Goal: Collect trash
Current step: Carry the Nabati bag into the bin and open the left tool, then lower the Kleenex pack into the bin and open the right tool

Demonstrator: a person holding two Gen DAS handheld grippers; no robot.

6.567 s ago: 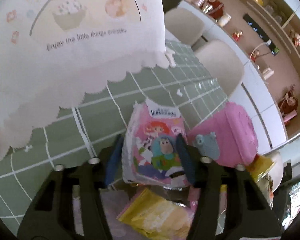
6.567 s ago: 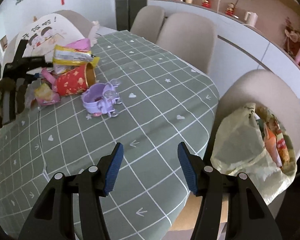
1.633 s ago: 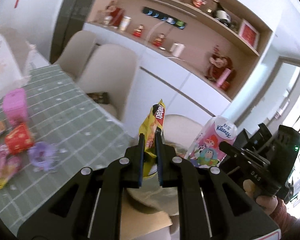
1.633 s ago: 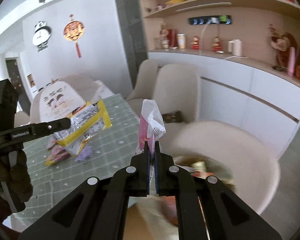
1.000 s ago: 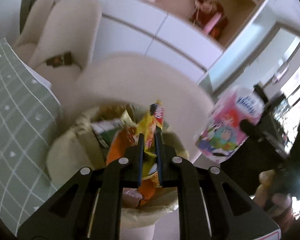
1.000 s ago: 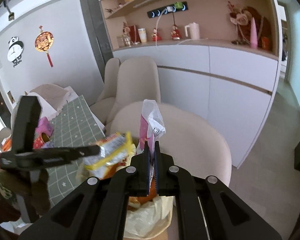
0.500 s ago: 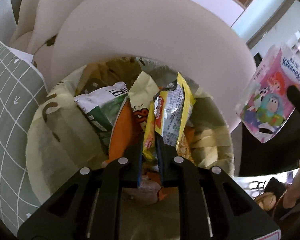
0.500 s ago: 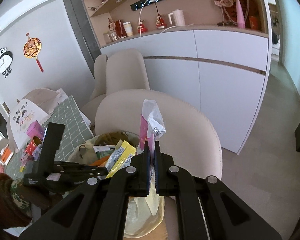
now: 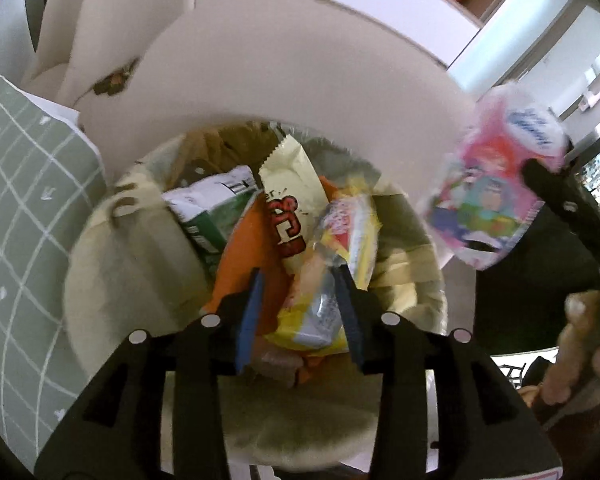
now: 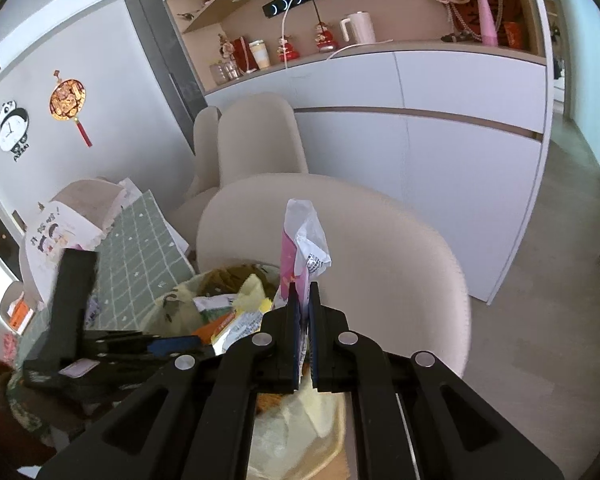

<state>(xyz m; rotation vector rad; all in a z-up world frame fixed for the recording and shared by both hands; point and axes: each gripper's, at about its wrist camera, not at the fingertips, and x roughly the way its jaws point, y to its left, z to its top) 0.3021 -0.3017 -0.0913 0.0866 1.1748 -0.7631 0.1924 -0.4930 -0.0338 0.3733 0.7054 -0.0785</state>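
Note:
Looking down in the left wrist view, a pale trash bag (image 9: 112,240) stuffed with wrappers sits on a chair seat. My left gripper (image 9: 300,312) hangs just over it, its jaws opening. A yellow snack wrapper (image 9: 352,236) lies loose between the fingers, slumping onto the pile. To the right, a pink cartoon-printed tissue pack (image 9: 488,196) hangs above the bag's edge. In the right wrist view my right gripper (image 10: 304,304) is shut on that pack (image 10: 304,236). My left gripper (image 10: 180,346) shows lower left, over the bag (image 10: 172,304).
A beige chair backrest (image 9: 300,60) curves behind the bag. The green checked tablecloth (image 9: 12,200) borders it on the left. A green-white packet (image 9: 212,208) and a cream wrapper (image 9: 288,184) fill the bag. White cabinets (image 10: 440,140) stand behind. A hand (image 9: 580,344) grips the right tool.
The left jaws have spread and let go of the yellow wrapper, which has sunk onto the pile. Both grippers have come lower over the bag. The right still holds the pink pack.

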